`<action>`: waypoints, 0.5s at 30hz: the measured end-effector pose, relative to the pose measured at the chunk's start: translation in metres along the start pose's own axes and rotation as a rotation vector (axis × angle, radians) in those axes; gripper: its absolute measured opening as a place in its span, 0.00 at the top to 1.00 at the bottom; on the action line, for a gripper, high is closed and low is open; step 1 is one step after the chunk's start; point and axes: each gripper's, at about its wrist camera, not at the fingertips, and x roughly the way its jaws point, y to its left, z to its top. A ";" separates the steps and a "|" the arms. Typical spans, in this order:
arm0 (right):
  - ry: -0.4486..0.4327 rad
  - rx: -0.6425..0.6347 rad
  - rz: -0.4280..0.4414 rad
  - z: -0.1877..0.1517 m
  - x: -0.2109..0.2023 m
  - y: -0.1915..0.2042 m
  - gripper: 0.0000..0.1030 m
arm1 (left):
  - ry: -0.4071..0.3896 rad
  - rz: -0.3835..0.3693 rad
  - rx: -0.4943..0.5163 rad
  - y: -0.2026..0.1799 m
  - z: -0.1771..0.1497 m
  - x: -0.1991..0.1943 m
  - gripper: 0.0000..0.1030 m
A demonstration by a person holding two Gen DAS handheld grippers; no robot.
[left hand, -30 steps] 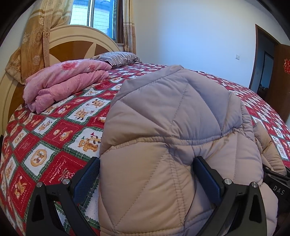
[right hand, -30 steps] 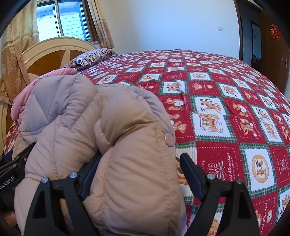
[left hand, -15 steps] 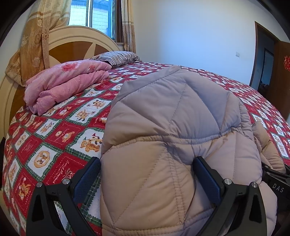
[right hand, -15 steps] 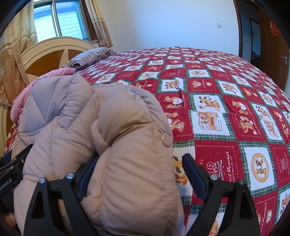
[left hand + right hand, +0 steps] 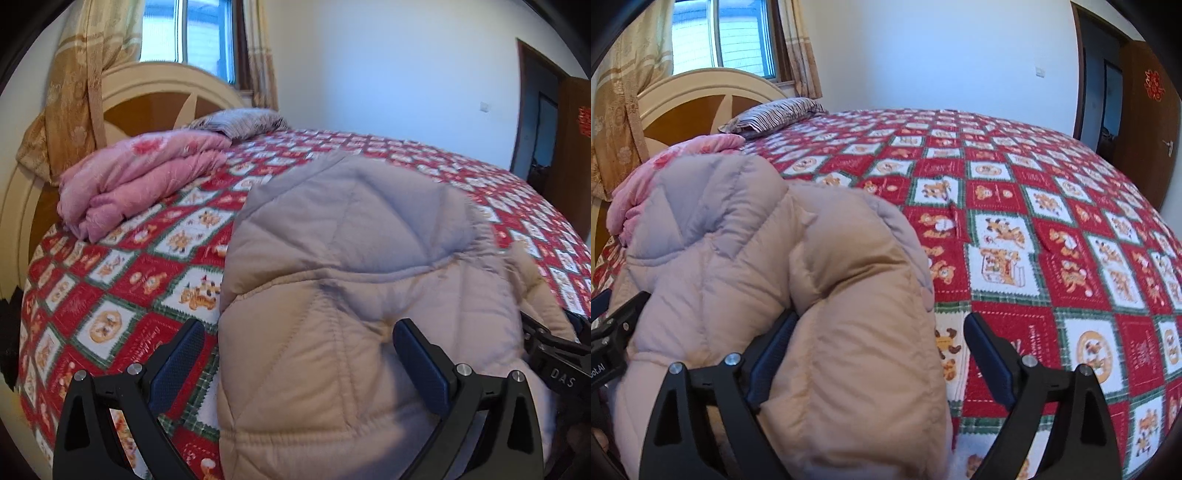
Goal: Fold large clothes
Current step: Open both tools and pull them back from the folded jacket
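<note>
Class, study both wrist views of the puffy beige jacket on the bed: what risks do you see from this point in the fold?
1. Both grippers, left and right, stand wide open around the jacket, so neither grips it; the puffy folded bulk may spring open.
2. The jacket lies near the bed's front edge, so it might slide off.

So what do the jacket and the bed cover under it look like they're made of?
The beige jacket looks like a padded synthetic shell, matte and smooth: puffy panels between diamond stitch lines; the filling can't be told. The bed cover looks like printed woven or quilted cotton, matte, with red, white and green squares; the exact fibre is unclear.
</note>
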 end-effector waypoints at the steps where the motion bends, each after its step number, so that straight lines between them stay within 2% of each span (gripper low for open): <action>1: -0.008 0.000 0.008 0.001 -0.004 0.001 0.10 | -0.008 0.003 0.008 -0.001 0.001 -0.007 0.01; 4: -0.030 -0.011 0.036 0.001 -0.021 0.005 0.10 | -0.025 -0.001 0.015 -0.001 0.001 -0.030 0.01; 7: -0.053 -0.058 0.071 -0.002 -0.049 0.013 0.10 | -0.086 -0.022 -0.007 0.004 0.001 -0.075 0.01; 11: -0.163 -0.086 0.104 -0.009 -0.118 0.017 0.08 | -0.183 -0.029 -0.013 0.013 -0.002 -0.150 0.01; 13: -0.256 -0.088 0.110 -0.015 -0.165 0.015 0.00 | -0.240 -0.035 -0.012 0.017 -0.004 -0.184 0.01; 15: -0.328 -0.088 0.101 -0.018 -0.198 0.014 0.00 | -0.283 -0.045 -0.021 0.020 -0.005 -0.208 0.01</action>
